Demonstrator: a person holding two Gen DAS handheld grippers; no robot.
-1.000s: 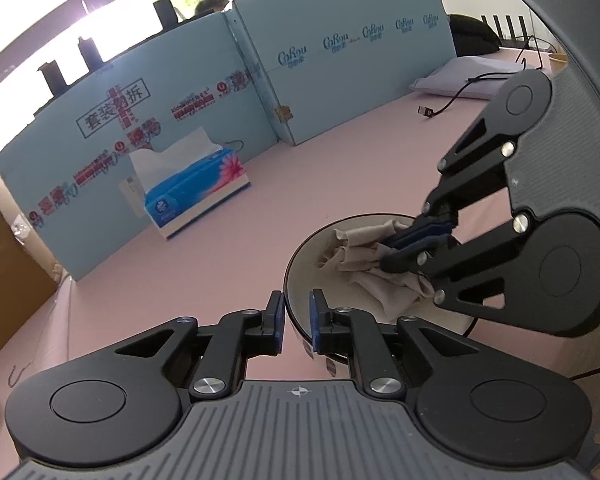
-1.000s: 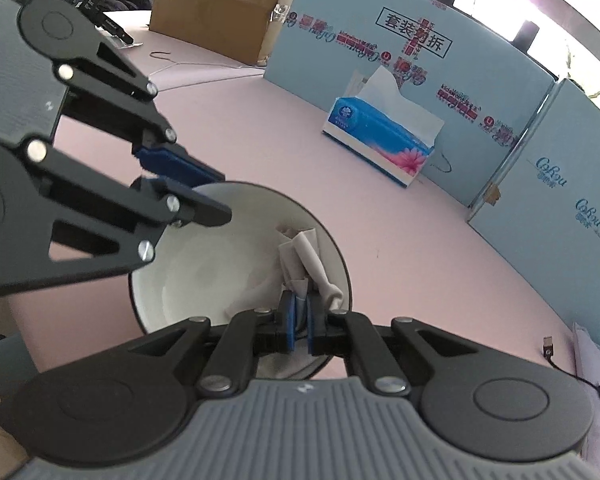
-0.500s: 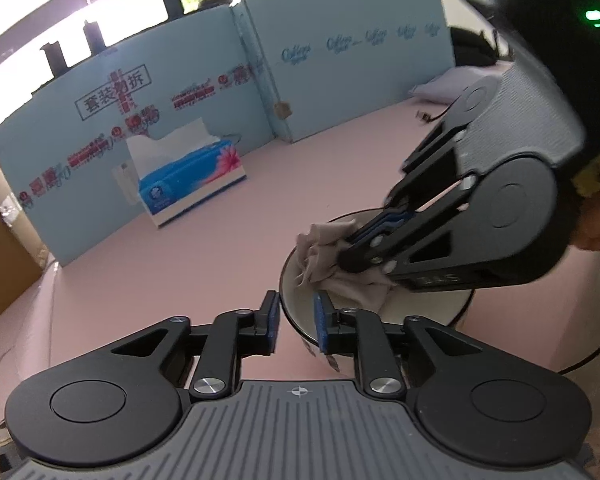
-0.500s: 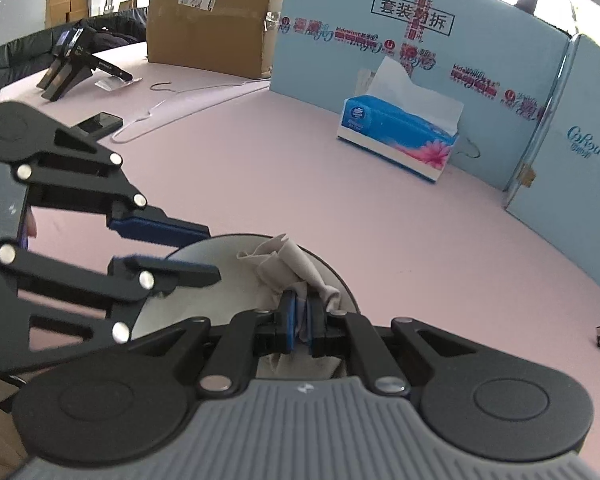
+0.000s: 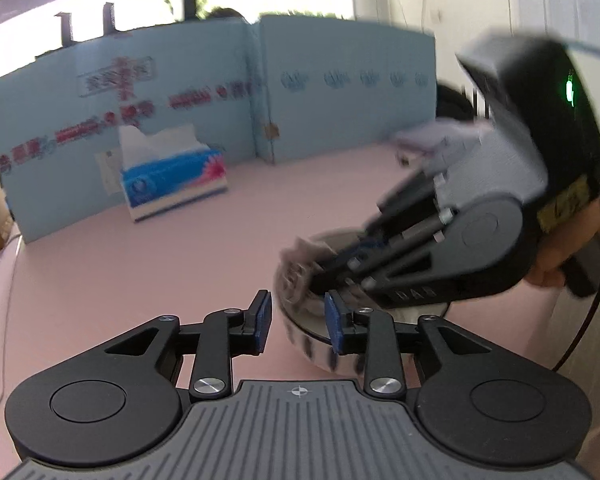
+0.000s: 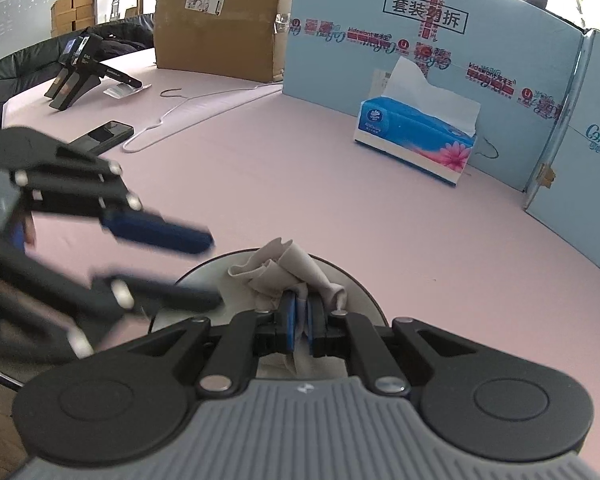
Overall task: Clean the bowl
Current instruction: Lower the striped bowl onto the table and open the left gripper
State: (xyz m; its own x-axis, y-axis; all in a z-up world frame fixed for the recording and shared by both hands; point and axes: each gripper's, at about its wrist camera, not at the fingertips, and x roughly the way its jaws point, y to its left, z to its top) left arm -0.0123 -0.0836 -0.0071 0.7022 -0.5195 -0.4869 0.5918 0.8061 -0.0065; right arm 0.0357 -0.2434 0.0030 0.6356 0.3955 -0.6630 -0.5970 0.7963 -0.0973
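The white bowl (image 5: 304, 344) with a dark rim (image 6: 362, 286) sits on the pink table. A crumpled beige cloth (image 6: 280, 268) lies in it, and my right gripper (image 6: 300, 320) is shut on that cloth. In the left wrist view the right gripper (image 5: 300, 276) is blurred and reaches into the bowl from the right. My left gripper (image 5: 298, 326) is at the bowl's near left edge. Its jaws are opening, and the rim stands between them with a gap at the left pad. In the right wrist view the left gripper (image 6: 215, 271) is a blur at the bowl's left side.
A blue tissue box (image 6: 416, 140) stands in front of the light blue panels (image 6: 420, 40) at the back. A cardboard box (image 6: 220, 20), a wire hanger (image 6: 180, 108), a phone (image 6: 104, 134) and a black device (image 6: 80, 68) lie far left. A hand (image 5: 560, 256) holds the right gripper.
The left jaws went from closed on the bowl's rim to spread apart, and the left gripper shifted left. The right gripper rolled and drew the cloth toward the bowl's far edge.
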